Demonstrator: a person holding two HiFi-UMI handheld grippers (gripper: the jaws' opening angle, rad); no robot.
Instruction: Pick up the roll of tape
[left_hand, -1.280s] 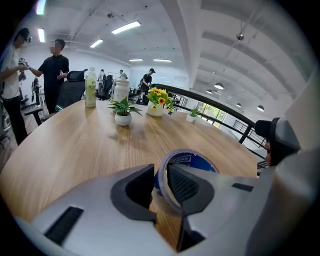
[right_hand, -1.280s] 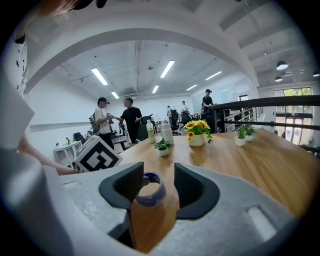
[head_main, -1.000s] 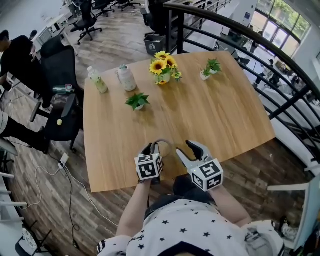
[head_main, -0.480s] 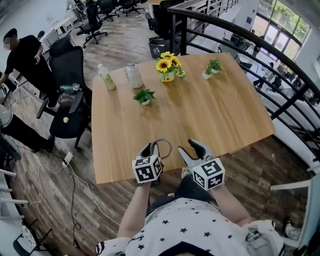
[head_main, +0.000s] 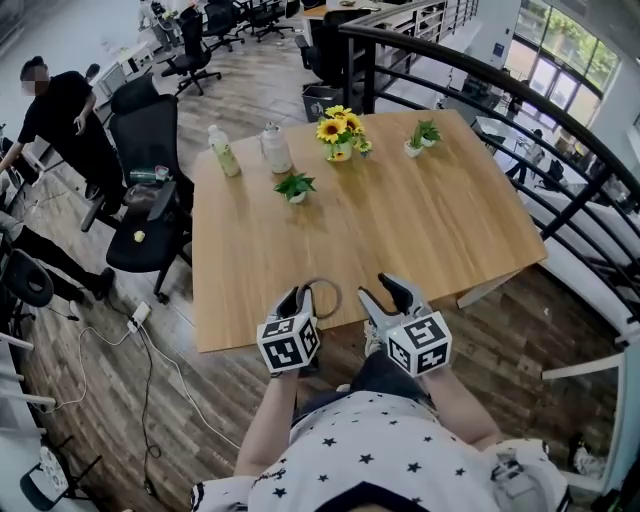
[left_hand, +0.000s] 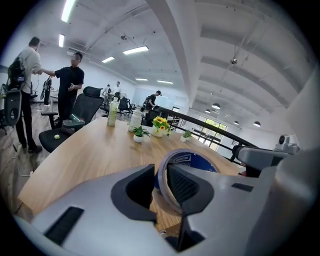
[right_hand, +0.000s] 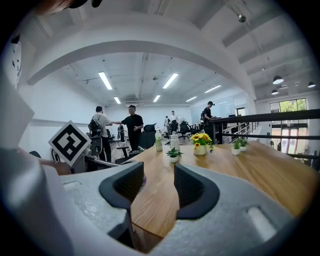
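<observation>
The roll of tape (head_main: 338, 297) is a thin greyish ring with a blue core (left_hand: 192, 160). It stands on edge between my left gripper's (head_main: 302, 298) jaws, which are shut on its wall, and it hangs just above the wooden table's (head_main: 400, 230) near edge. In the left gripper view one pad sits inside the ring and one outside, around my left gripper (left_hand: 161, 182). My right gripper (head_main: 384, 297) is beside it on the right, open, with nothing between its jaws. The right gripper view shows only tabletop through the gap of my right gripper (right_hand: 159, 187).
At the table's far end stand a vase of sunflowers (head_main: 340, 130), a bottle (head_main: 222, 152), a jug (head_main: 277, 148) and two small potted plants (head_main: 296, 186) (head_main: 424, 135). A black office chair (head_main: 150, 190) and people (head_main: 60, 110) are at the left. A black railing (head_main: 480, 80) runs behind and to the right.
Both grippers have drawn back toward the table's near edge and risen a little. The left one has carried the tape roll along. The right jaws stay apart.
</observation>
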